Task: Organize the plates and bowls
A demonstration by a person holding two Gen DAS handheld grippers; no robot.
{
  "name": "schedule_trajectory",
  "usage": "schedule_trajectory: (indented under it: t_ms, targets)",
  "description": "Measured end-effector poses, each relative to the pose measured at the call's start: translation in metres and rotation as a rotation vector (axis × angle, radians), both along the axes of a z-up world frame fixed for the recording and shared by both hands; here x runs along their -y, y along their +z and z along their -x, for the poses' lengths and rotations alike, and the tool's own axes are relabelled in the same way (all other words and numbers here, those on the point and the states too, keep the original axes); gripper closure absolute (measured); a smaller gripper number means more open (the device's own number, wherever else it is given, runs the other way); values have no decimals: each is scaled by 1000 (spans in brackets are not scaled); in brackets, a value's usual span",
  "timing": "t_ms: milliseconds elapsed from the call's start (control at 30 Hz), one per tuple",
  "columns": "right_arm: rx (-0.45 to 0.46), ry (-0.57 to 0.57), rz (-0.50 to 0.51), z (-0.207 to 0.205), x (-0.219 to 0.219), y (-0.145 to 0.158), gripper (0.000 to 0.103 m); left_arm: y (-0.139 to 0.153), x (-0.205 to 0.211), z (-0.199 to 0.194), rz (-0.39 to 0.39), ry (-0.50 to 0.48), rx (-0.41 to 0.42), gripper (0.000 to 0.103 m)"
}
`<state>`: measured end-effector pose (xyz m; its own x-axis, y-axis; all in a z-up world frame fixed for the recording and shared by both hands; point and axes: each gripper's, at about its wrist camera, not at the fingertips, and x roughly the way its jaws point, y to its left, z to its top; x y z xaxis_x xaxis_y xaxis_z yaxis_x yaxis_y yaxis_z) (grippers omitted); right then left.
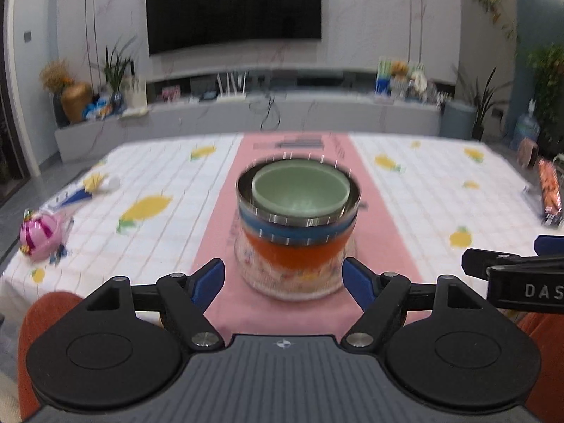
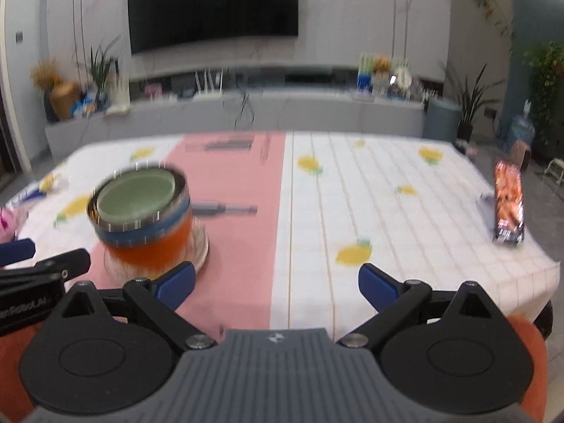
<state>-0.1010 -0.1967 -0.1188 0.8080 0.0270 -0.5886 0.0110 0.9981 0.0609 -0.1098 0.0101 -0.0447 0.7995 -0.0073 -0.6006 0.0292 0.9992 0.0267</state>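
A stack of nested bowls stands on the pink runner of the table: a pale green bowl on top, inside a steel one, then a blue rim, an orange bowl and a clear patterned glass dish at the bottom. My left gripper is open, just short of the stack's base, empty. The stack also shows in the right wrist view, at the left. My right gripper is open and empty, to the right of the stack over the runner's edge.
A pink toy and a blue-and-yellow packet lie at the table's left. An orange snack pack lies near the right edge. The white lemon-print tablecloth covers the table. A TV wall and cabinet stand behind.
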Motion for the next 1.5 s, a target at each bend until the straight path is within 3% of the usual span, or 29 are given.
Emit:
schedule_trajectory:
  t_ms: [167, 267, 1500]
  targets:
    - [-97, 8, -18, -10, 0, -15, 6, -15, -4, -9, 27, 22, -113, 14]
    - [-124, 5, -36, -11, -1, -19, 6, -23, -4, -12, 19, 22, -137, 14]
    - [-58, 102, -57, -13, -14, -14, 9, -18, -5, -22, 11, 21, -117, 18]
